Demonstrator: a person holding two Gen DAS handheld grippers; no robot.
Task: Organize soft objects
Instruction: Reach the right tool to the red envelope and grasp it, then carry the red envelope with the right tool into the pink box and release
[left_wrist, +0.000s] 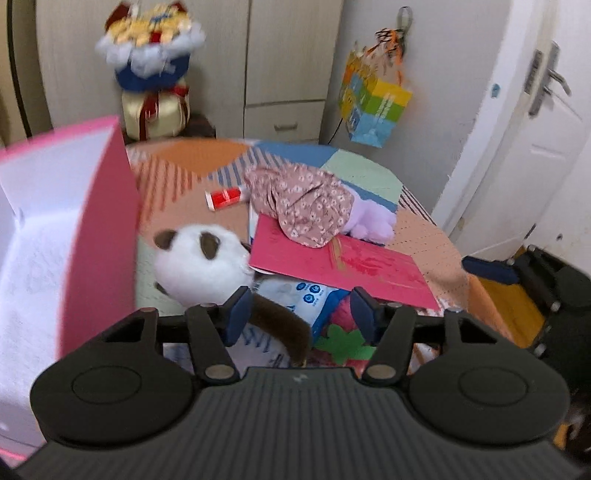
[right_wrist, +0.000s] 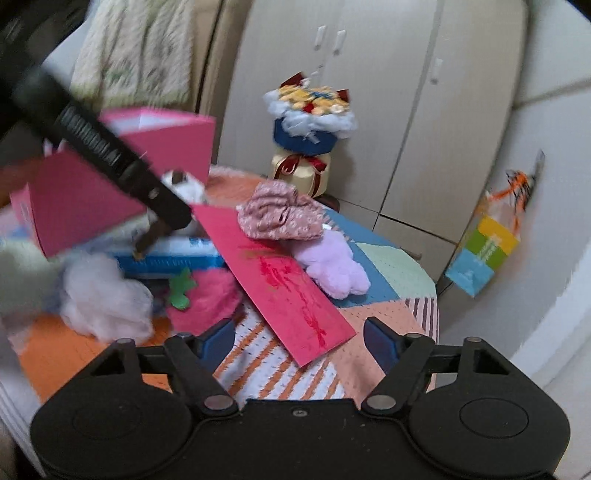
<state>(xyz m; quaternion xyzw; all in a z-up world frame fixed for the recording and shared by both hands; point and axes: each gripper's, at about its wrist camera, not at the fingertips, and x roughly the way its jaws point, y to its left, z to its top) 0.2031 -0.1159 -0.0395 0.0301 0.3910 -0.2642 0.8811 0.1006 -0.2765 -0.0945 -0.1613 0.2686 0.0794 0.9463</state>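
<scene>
Left claw (left_wrist: 299, 314) is spread wide with a brown plush limb lying between the pads but not pinched; the panda plush (left_wrist: 201, 262) sits at about 11 o'clock of it, leaning on the outer wall of the pink box (left_wrist: 99, 236). Right claw (right_wrist: 299, 339) is also wide and holds nothing, hovering over the patchwork tabletop (right_wrist: 391, 266). We judge the panda light and squashy: the round head will slip out of a shallow pinch, so we'd bite the limb or the neck, deep. Count of soft things we see: one panda, one lilac plush (right_wrist: 336, 267) at 1 o'clock of the right claw and partly under one floral cloth (right_wrist: 280, 214), one pink strawberry plush (right_wrist: 203, 299) with a green leaf at 10 o'clock, one grey-white fluffy plush (right_wrist: 107, 299) at 9 o'clock. The cloth is limp, so grab a fold and expect it to drape. Stiff items: one red card (right_wrist: 280, 280) under the cloth, one blue-white wipes pack (left_wrist: 299, 295), one small red-white packet (left_wrist: 223, 197). The card may get dragged with the cloth.
</scene>
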